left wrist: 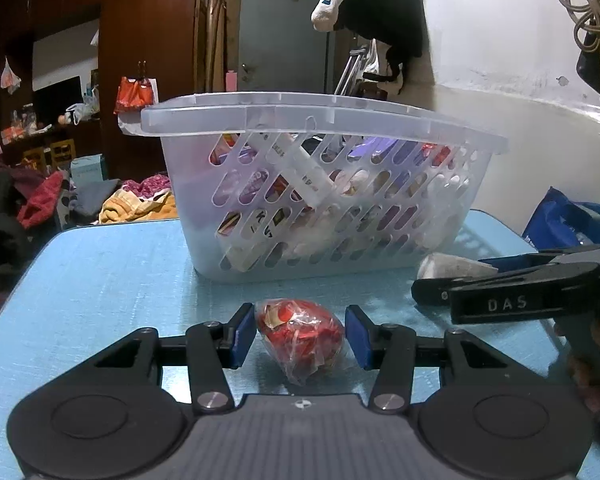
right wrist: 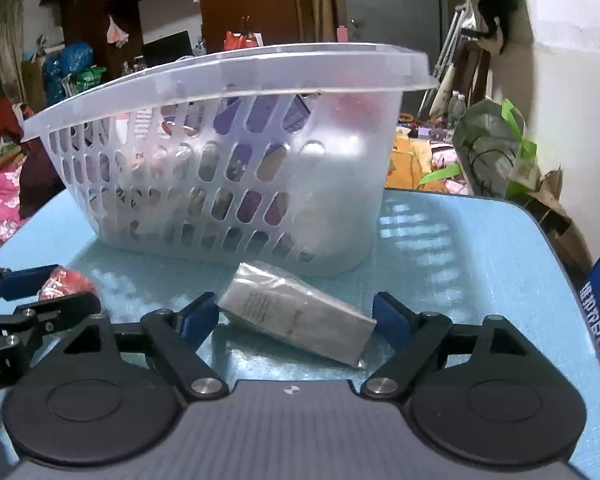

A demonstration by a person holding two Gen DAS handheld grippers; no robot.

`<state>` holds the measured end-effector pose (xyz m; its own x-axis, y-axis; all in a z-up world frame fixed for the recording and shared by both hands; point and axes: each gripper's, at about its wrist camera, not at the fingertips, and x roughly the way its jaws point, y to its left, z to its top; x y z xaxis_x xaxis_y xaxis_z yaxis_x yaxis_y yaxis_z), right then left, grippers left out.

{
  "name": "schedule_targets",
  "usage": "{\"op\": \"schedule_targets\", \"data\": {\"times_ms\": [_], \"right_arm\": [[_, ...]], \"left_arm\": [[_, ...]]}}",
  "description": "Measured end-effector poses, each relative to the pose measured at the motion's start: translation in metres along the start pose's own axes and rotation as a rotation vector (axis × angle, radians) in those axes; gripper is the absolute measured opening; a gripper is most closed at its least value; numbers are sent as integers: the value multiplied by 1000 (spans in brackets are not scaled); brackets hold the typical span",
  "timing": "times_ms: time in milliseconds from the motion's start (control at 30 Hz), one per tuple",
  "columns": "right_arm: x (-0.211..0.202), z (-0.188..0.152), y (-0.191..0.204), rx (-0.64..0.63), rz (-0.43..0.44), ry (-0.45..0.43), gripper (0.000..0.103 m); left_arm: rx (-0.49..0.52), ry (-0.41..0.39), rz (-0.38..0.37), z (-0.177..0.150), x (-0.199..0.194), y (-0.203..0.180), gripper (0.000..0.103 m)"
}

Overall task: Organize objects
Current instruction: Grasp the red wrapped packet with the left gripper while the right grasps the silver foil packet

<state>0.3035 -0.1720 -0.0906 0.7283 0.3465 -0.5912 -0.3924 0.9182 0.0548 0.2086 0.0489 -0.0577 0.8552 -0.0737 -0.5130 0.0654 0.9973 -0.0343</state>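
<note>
Basket [left wrist: 380,120]: translucent frosted plastic, smooth, slotted walls, soft sheen on rim
Table top [left wrist: 100,280]: light blue, matt, fine woven-looking grain
Red snack packet [left wrist: 300,332]: crinkled clear film over red, glossy
Grey sachet [right wrist: 300,316]: silvery-grey foil-like plastic, smooth, dull shine
Left gripper [left wrist: 300,336]: black matt plastic links, bright metal rivets, blue rubbery pads [left wrist: 242,332]
Right gripper [right wrist: 296,316]: same black plastic, metal rivets, ribbed grey housing
</note>
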Motion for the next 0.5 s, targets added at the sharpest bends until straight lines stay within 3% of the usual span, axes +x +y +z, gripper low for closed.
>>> {"op": "schedule_targets", "data": {"times_ms": [167,367,500], "right_arm": [[-19,-9,-5,22,69,-43,85],[-44,-24,-15,97,137,-111,85],[-50,-26,-10,91,141,-145,85]], "left_arm": [[9,-38,-30,-1,-6,-1,53],[-24,-195,-81,-6,-28,4,53],[-56,-213,-83,-6,-28,8,53]]}}
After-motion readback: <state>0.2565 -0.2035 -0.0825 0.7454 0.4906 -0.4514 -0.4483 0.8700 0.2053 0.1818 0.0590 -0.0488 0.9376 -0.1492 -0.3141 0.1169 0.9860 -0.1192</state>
